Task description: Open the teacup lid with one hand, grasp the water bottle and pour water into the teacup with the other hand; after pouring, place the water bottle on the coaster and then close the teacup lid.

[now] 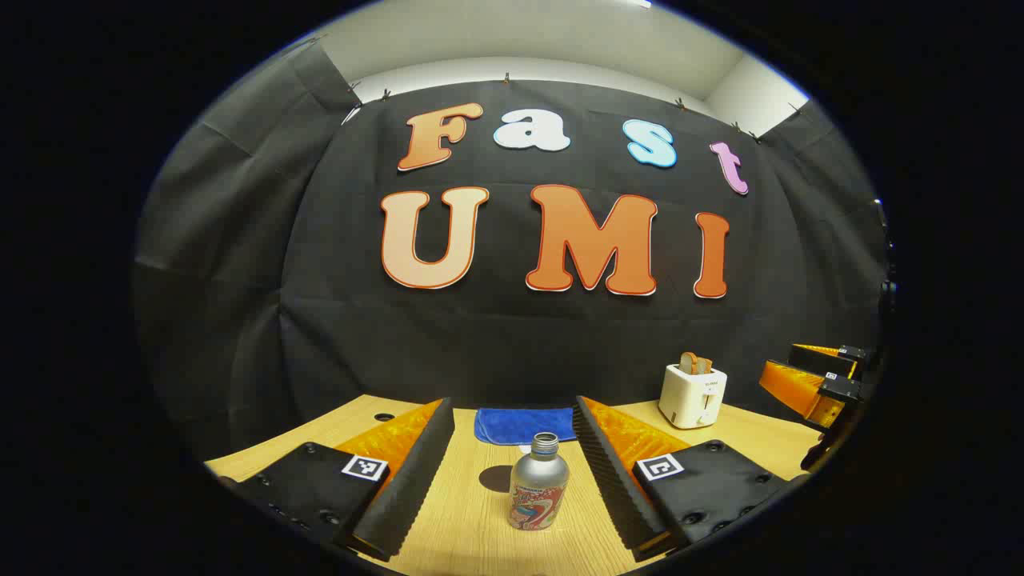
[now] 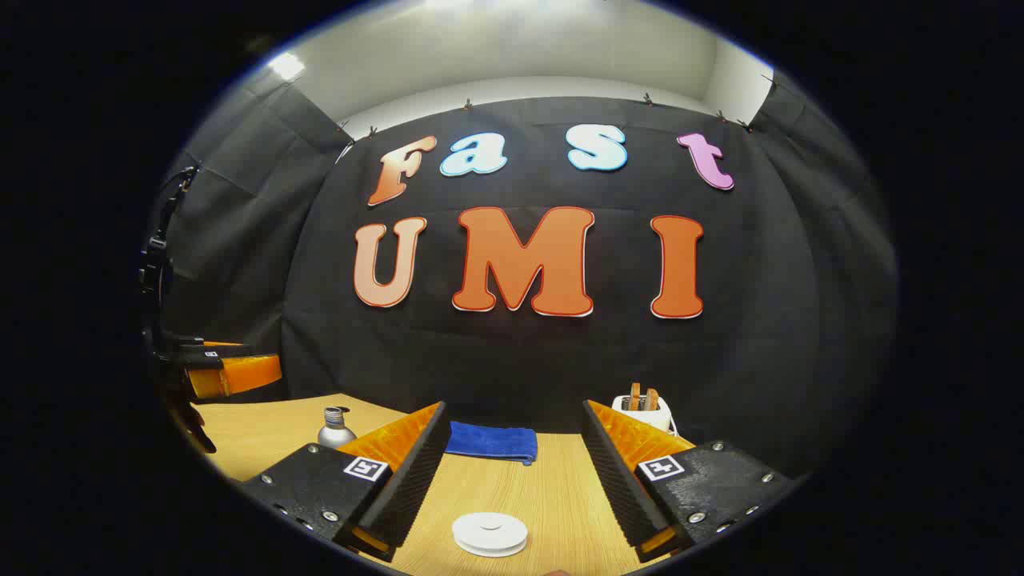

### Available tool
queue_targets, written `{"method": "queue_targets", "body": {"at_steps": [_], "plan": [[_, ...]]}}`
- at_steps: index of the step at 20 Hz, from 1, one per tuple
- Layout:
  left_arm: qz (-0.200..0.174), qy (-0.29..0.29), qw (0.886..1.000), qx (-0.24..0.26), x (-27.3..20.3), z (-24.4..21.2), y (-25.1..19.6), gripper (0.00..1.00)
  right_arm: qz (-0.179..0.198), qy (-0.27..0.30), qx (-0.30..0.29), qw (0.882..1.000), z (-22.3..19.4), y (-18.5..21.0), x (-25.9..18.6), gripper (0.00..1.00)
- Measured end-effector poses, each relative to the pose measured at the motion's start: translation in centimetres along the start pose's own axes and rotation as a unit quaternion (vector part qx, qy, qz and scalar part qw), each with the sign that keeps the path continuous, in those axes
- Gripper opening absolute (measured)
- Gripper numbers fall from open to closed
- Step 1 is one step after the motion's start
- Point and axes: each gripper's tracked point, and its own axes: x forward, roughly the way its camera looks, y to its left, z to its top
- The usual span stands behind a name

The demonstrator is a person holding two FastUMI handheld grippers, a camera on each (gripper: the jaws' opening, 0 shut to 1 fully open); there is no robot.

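Note:
A silver water bottle (image 1: 538,484) with a printed label and an uncapped neck stands upright on the wooden table (image 1: 472,528). It is between the fingers of my left gripper (image 1: 512,406), which is open and not touching it. In the right gripper view the bottle's top (image 2: 336,428) peeks out behind one finger. A white round lid (image 2: 490,534) with a raised centre lies low between the fingers of my right gripper (image 2: 514,408), which is open and clear of it. What the lid rests on is hidden.
A folded blue cloth (image 1: 524,424) (image 2: 492,440) lies at the table's back edge by the wall. A white toaster (image 1: 693,394) (image 2: 644,408) holding bread stands at the back right. The other gripper (image 1: 816,380) hovers at far right; the left one (image 2: 232,372) shows at far left.

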Motion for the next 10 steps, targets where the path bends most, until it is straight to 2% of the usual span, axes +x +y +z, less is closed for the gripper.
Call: {"method": "queue_targets", "body": {"at_steps": [10], "plan": [[0.011,-0.006,1.0,0.006,0.6,0.8,-0.1,0.97,-0.012,-0.005,-0.002,1.0,0.6,-1.2,0.1,0.98]]}}
